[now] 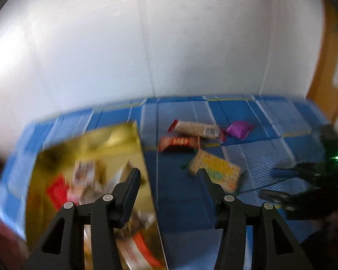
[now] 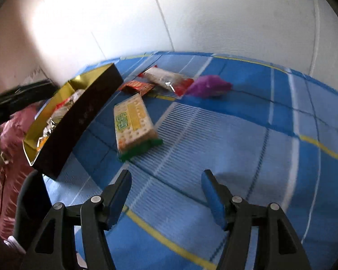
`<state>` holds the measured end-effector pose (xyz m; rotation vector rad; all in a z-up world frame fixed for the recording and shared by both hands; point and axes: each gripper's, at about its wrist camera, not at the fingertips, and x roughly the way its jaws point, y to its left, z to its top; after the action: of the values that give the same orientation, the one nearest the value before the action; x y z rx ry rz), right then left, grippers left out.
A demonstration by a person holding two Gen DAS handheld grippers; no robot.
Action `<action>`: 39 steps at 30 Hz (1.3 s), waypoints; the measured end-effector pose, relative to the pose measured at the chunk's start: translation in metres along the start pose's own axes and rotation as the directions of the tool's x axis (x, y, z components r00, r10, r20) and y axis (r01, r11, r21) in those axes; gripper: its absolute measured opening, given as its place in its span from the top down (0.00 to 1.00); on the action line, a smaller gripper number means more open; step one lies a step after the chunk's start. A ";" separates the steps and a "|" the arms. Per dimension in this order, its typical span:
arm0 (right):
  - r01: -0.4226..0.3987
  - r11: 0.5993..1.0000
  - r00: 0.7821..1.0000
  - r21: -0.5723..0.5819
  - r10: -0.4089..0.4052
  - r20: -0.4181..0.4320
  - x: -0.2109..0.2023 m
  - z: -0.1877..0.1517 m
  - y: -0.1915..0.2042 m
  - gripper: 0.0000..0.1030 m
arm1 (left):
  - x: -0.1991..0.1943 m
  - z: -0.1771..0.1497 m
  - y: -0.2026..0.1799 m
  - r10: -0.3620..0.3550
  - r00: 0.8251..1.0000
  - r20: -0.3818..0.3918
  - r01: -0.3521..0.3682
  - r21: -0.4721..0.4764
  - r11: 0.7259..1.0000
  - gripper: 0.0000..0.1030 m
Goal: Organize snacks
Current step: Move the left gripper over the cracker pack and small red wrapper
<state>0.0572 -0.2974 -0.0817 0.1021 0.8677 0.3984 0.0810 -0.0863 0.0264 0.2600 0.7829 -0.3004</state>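
Four snacks lie loose on the blue plaid cloth: a yellow-and-green cracker pack (image 1: 216, 171) (image 2: 134, 123), an orange-red pack (image 1: 179, 143) (image 2: 137, 87), a beige pack with red ends (image 1: 197, 129) (image 2: 165, 77) and a purple pouch (image 1: 238, 129) (image 2: 208, 86). A box (image 1: 87, 148) (image 2: 83, 117), gold inside and dark outside, holds several wrapped snacks. My left gripper (image 1: 168, 172) is open and holds nothing; one finger is over the box's right edge, the other near the cracker pack. My right gripper (image 2: 166, 173) is open over bare cloth, short of the cracker pack.
A white wall rises behind the cloth (image 2: 247, 135), with a wooden door (image 1: 326, 72) at the far right. The right gripper's black body (image 1: 315, 180) shows at the right edge of the left wrist view. Pink clothing (image 2: 13, 135) lies left of the box.
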 end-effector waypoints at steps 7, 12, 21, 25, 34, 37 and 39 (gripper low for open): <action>-0.077 0.994 0.993 0.074 0.070 0.094 -0.014 -0.015 -0.015 0.37 | 0.066 0.039 -0.016 0.017 0.993 -0.117 0.018 0.291 0.957 0.51; -0.087 0.993 0.991 0.081 0.078 0.105 -0.015 -0.012 -0.016 0.37 | 0.106 0.040 -0.032 0.037 0.979 -0.201 0.070 0.497 0.865 0.53; -0.088 0.994 0.990 0.062 0.080 0.112 -0.010 -0.010 -0.016 0.37 | 0.156 0.043 -0.029 0.027 0.958 -0.285 0.146 0.565 0.812 0.52; -0.089 0.995 0.990 0.055 0.082 0.116 -0.009 -0.009 -0.017 0.37 | 0.164 0.050 -0.028 -0.015 0.949 -0.316 0.188 0.526 0.830 0.54; -0.082 0.995 0.990 0.050 0.076 0.118 -0.009 -0.008 -0.017 0.37 | 0.125 0.024 -0.055 -0.264 0.849 -0.457 0.483 0.471 0.739 0.86; -0.082 0.995 0.990 0.054 0.075 0.120 -0.009 -0.008 -0.017 0.37 | 0.111 0.026 -0.055 -0.307 0.841 -0.445 0.505 0.446 0.739 0.85; -0.083 0.995 0.990 0.056 0.076 0.120 -0.009 -0.008 -0.017 0.37 | 0.108 0.033 -0.051 -0.289 0.866 -0.408 0.464 0.441 0.768 0.79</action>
<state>0.0510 -0.3176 -0.0845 0.2157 0.7610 0.4364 0.1565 -0.1631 -0.0347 0.6866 1.0678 -0.8906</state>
